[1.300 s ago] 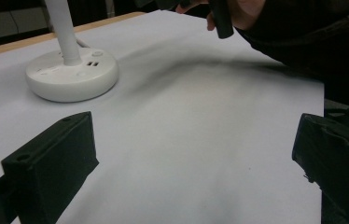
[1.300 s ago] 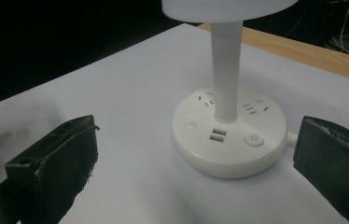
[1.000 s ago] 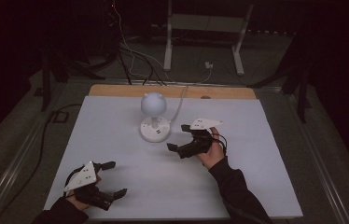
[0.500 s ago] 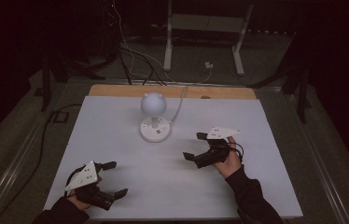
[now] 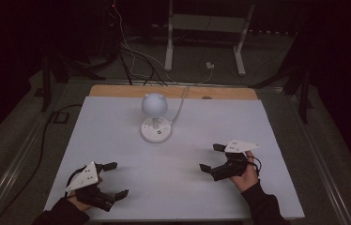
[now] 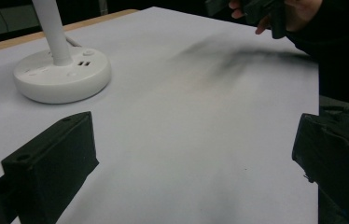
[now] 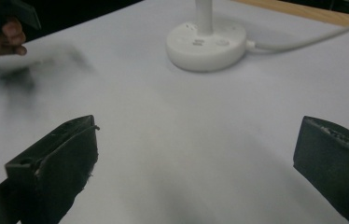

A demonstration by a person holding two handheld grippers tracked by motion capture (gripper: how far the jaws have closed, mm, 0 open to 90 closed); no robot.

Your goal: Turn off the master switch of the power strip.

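Dim lab: cables [image 5: 131, 61] and metal stand [image 5: 206, 37] behind table [image 5: 258, 122].

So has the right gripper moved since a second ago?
Yes. The right gripper has pulled back from the lamp base, toward the person and the table's right side, jaws open.

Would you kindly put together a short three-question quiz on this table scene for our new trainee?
1. True or false: the right tongs grip the lamp.
2. Multiple choice: where does the lamp's cable run from the base? A) toward the table's far edge B) toward the person C) under the left tongs
3. Fill in: both tongs stand ____ with nothing between the jaws.

Key: 1 false, they lie apart from it, nearer the person; 2 A; 3 open.
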